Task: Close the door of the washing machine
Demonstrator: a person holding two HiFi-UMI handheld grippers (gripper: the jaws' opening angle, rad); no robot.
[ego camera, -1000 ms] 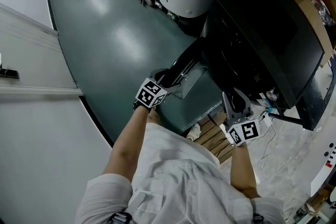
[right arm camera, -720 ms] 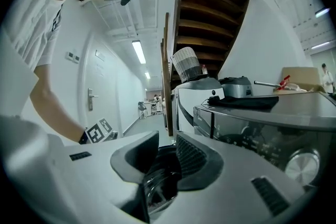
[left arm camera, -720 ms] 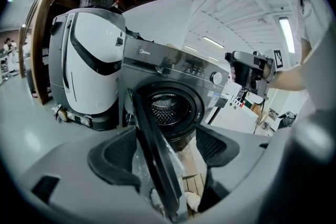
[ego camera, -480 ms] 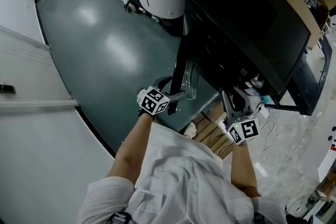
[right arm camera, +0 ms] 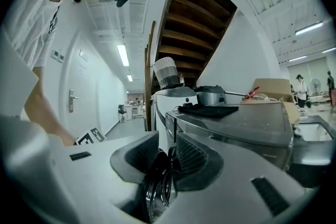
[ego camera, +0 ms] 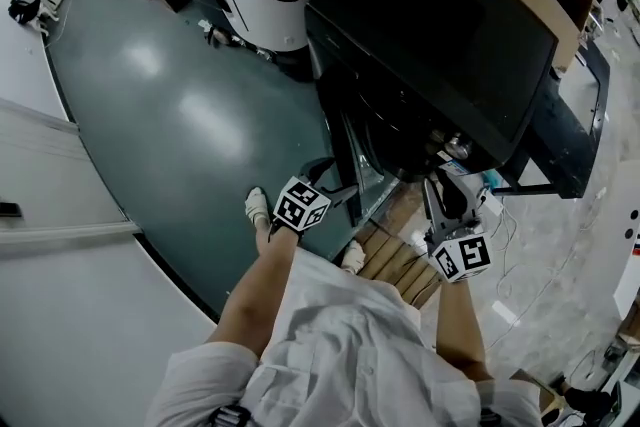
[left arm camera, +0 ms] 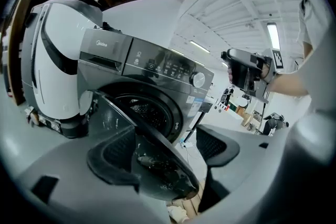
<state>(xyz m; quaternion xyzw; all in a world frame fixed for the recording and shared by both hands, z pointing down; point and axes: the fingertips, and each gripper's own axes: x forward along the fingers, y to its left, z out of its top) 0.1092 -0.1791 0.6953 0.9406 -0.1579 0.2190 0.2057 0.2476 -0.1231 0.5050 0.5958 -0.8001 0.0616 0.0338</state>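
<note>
Dark-green floor [ego camera: 190, 115] fronts the washer [ego camera: 430, 35]. Left gripper [ego camera: 340, 187] jaws spread astride the ajar door [ego camera: 355, 155]. Right gripper [ego camera: 440, 193] jaws sit slightly apart, empty.

Both bare forearms are stretched forward and down from short white sleeves. The left forearm [ego camera: 258, 287] is reached further out, and the left hand-held gripper [ego camera: 335, 183] is carried ahead of its marker cube [ego camera: 301, 205] with the jaws spread wide apart. The right forearm [ego camera: 452, 315] is kept closer in. The right hand-held gripper [ego camera: 441, 200] is pointed forward above its marker cube [ego camera: 463, 256], with only a narrow gap between the jaws.
</note>
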